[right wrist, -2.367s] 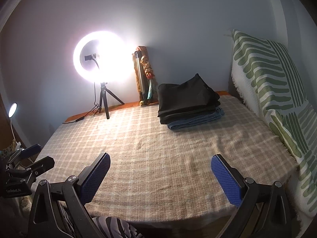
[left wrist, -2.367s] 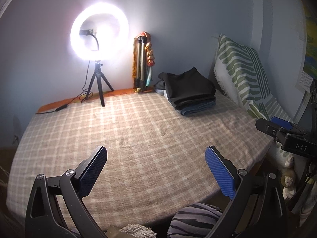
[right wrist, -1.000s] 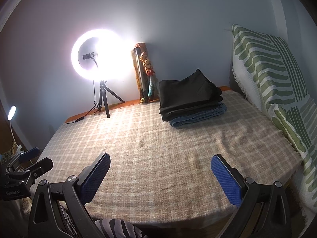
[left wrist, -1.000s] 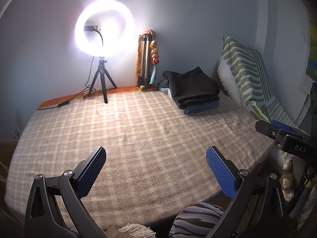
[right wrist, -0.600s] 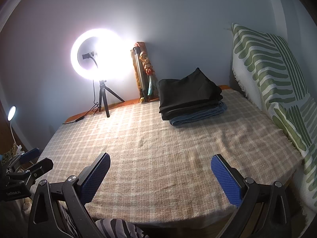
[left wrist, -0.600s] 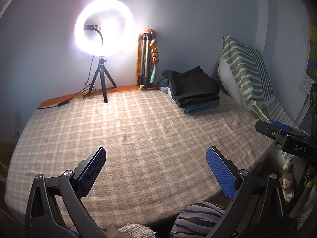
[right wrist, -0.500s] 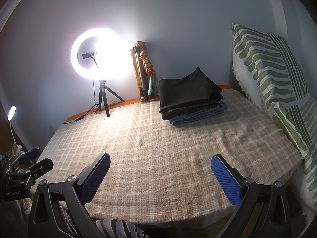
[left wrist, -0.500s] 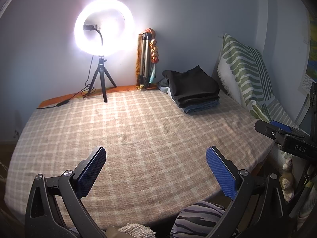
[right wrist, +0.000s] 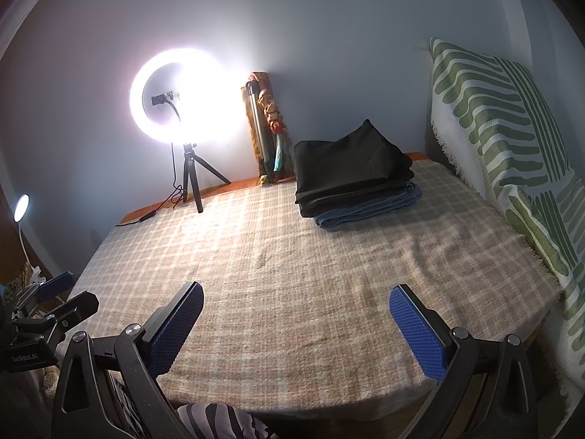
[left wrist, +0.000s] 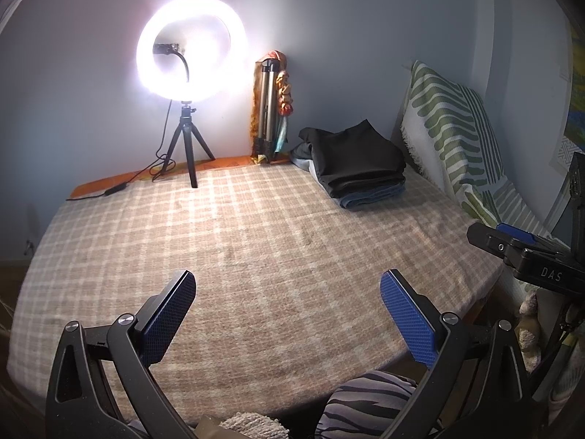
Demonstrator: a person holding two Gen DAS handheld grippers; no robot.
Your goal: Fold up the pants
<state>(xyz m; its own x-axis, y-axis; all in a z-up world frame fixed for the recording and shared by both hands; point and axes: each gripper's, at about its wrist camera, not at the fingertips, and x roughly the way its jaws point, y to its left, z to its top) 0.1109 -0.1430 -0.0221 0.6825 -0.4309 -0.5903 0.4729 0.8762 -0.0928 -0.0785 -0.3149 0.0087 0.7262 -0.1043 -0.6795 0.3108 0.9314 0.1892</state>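
Note:
A stack of folded pants (left wrist: pixel 360 162), black ones on top of a blue pair, lies at the far right of the checked bedspread (left wrist: pixel 256 241); it also shows in the right wrist view (right wrist: pixel 351 175). My left gripper (left wrist: pixel 287 289) is open and empty above the near edge of the bed. My right gripper (right wrist: pixel 296 300) is open and empty there too, and shows at the right edge of the left wrist view (left wrist: pixel 512 245). The left gripper shows at the left edge of the right wrist view (right wrist: pixel 55 300).
A lit ring light on a tripod (left wrist: pixel 188 73) stands at the far edge with its cable (left wrist: pixel 117 188). A folded tripod (left wrist: pixel 268 109) leans on the wall. A green-striped throw (right wrist: pixel 512 168) hangs along the right side. Striped fabric (left wrist: pixel 365 406) lies below the near edge.
Both grippers have barely shifted and stay open. The stack of pants has not moved.

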